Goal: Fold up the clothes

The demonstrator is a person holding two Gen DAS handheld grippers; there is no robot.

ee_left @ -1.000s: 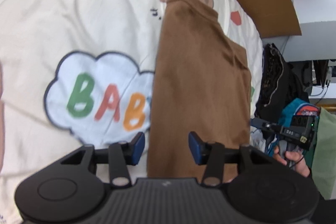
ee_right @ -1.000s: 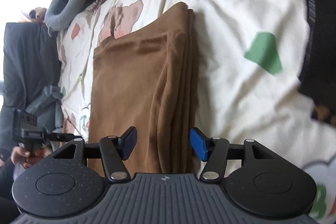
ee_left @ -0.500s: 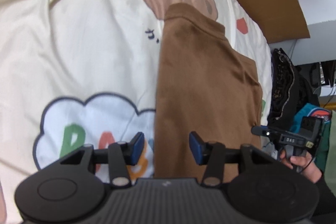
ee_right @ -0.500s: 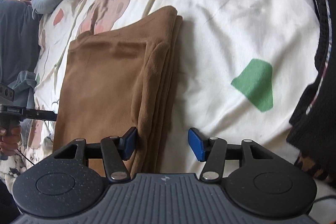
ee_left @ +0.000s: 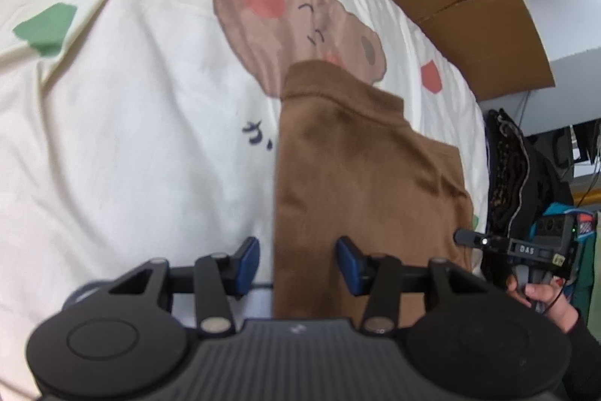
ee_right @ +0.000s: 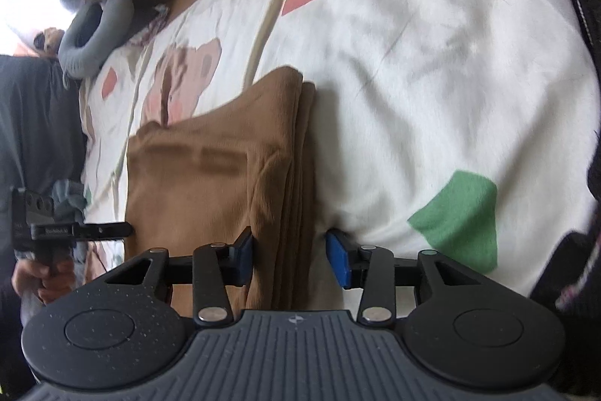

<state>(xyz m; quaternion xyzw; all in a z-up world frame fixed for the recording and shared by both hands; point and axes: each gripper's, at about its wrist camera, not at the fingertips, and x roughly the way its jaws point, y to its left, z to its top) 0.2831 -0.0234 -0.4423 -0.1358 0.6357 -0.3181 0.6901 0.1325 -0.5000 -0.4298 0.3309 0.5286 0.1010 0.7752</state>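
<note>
On the left wrist view, we have our left gripper (ee_left: 297,264) spread over the near left edge of the folded brown garment (ee_left: 360,190), one pad on the cream bedsheet (ee_left: 131,138) and one over the cloth, pinching nothing. Over to the right wrist view: our right gripper (ee_right: 289,258) straddles the garment's stacked right-hand fold, jaws closing with the layers between them, the pads not yet clearly pressing, the garment lying flat on the sheet.
</note>
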